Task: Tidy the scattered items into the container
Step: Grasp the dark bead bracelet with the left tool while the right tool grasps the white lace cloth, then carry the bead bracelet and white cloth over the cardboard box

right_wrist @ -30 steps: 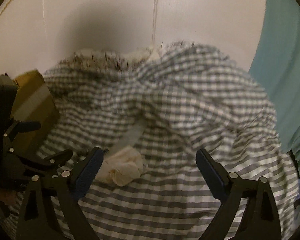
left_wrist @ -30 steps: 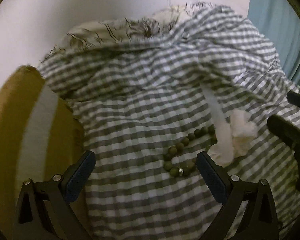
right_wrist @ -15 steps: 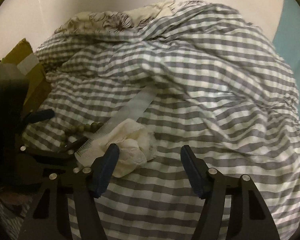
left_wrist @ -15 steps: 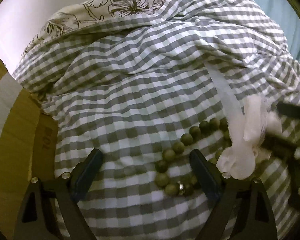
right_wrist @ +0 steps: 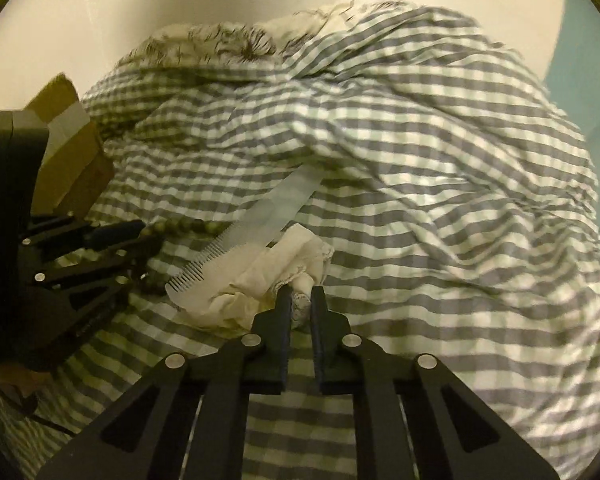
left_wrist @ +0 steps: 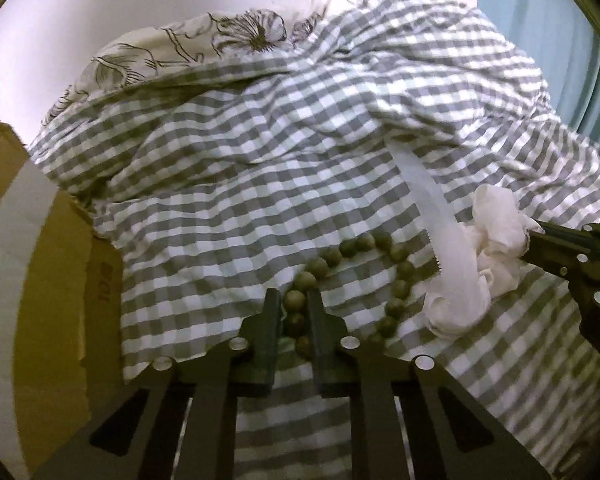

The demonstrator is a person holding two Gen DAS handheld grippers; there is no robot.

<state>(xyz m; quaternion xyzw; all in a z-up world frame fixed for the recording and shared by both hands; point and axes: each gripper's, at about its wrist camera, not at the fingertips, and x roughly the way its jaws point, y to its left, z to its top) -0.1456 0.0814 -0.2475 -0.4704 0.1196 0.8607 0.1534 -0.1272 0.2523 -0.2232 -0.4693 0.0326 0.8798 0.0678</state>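
Observation:
A string of olive-green beads (left_wrist: 356, 244) lies on the grey checked bedding (left_wrist: 260, 160). My left gripper (left_wrist: 294, 296) is shut on the near end of it, a bead pinched between the pads as the jaws finish closing. A crumpled white cloth (right_wrist: 268, 268) lies just right of the beads, with a translucent white comb (right_wrist: 276, 204) resting across it. My right gripper (right_wrist: 300, 294) is shut on the cloth's lacy near edge, its jaws finishing closing too. In the left wrist view, the right gripper (left_wrist: 540, 236) reaches the cloth (left_wrist: 496, 216) from the right edge.
An open cardboard box (left_wrist: 52, 280) with a white tape strip stands at the left edge of the bed, close to the left gripper (right_wrist: 140, 236). A flower-print pillow (left_wrist: 188, 48) lies at the far side against a white wall. A teal curtain (left_wrist: 560, 40) hangs at right.
Both grippers went from wide open to shut: the left closed on the beads, the right came down and closed on the white cloth.

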